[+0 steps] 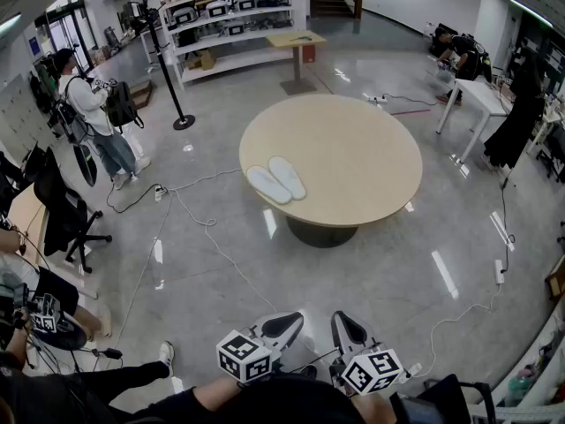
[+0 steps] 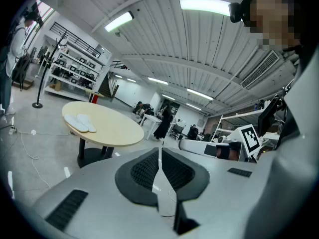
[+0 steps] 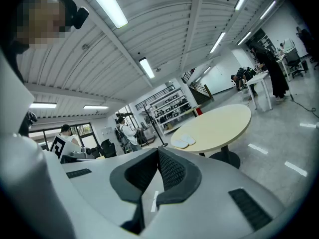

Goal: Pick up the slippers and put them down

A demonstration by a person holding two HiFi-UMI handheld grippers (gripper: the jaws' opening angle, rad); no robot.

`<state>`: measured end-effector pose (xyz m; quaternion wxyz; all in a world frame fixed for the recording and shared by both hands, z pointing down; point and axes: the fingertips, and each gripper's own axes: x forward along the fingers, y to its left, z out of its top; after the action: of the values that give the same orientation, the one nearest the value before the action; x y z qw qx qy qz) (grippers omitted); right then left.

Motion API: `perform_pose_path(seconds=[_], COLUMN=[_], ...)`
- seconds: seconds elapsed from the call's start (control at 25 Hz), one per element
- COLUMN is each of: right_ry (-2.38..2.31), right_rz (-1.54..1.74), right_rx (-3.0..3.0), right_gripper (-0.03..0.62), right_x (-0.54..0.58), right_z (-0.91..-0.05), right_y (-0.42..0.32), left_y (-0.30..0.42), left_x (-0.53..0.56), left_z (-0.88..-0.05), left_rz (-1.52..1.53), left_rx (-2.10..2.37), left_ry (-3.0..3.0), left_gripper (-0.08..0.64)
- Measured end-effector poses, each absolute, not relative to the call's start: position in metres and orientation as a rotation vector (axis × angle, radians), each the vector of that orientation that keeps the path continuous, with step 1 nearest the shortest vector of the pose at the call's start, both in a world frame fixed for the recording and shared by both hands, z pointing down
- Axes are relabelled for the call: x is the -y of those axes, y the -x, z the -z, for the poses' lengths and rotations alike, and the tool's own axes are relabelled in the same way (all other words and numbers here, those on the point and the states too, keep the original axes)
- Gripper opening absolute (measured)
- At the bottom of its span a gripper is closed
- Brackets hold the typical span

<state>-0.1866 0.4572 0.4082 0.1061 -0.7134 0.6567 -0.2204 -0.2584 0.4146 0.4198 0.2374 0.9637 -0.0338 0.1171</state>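
Two white slippers (image 1: 275,179) lie side by side near the left edge of a round beige table (image 1: 353,153). They also show far off as the slippers (image 2: 81,122) in the left gripper view and the slippers (image 3: 183,141) in the right gripper view. My left gripper (image 1: 284,325) and right gripper (image 1: 347,329) are held close to my body at the bottom of the head view, well short of the table. Both are shut with nothing between the jaws. The left gripper (image 2: 159,156) and right gripper (image 3: 157,156) point toward the table.
Cables (image 1: 199,219) trail across the glossy grey floor between me and the table. A person with a backpack (image 1: 93,113) stands at the left near a pole stand (image 1: 172,78). Office chairs (image 1: 66,215) sit at the left. Shelving (image 1: 225,16) lines the far wall; desks (image 1: 477,100) stand at the right.
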Motion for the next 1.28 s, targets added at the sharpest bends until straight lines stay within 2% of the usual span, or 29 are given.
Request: perform_pose_path(seconds=[0.84, 1.12, 1.28], right_ry=[2.236, 2.254, 2.189], right_rz=[0.671, 0.713, 0.728], right_rx=[-1.884, -1.874, -1.916], right_gripper=[0.017, 0.017, 0.017], right_x=[-0.289, -0.257, -0.234], right_z=[-0.407, -0.41, -0.415], right_y=[0.247, 0.246, 0.219], left_y=[0.32, 0.319, 0.301], left_x=[-0.227, -0.197, -0.179], left_z=[-0.432, -0.438, -0.44], left_rz=[-0.181, -0.184, -0.181], left_rx=[0.045, 0.026, 0.094], left_ry=[-2.503, -2.47, -2.474], left_gripper=[0.029, 0.029, 0.029])
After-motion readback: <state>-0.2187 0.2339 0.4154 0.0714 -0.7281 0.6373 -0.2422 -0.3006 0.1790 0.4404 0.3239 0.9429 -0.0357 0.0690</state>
